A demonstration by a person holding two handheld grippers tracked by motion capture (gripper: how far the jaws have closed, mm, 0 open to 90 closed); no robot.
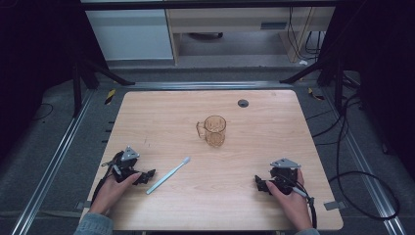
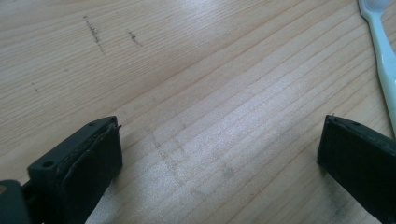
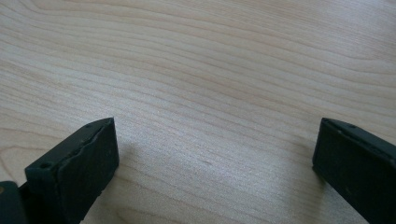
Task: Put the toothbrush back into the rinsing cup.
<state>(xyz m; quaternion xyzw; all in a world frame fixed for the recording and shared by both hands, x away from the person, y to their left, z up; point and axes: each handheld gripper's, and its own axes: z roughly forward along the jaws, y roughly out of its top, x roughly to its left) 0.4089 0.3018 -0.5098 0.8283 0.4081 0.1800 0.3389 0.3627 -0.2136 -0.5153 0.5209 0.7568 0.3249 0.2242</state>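
Plainly, both claws — left (image 1: 148, 175), right (image 1: 258, 183) — gape empty on pale wooden table (image 1: 254, 205) (grey floor (image 1: 49, 161) around).

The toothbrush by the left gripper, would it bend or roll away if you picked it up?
The toothbrush is long, thin and looks like plain plastic, so it is probably light and fairly stiff. It lies flat on the table, so it should slide or spin rather than roll if nudged. Its smooth narrow handle might slip between the pads of the left gripper.
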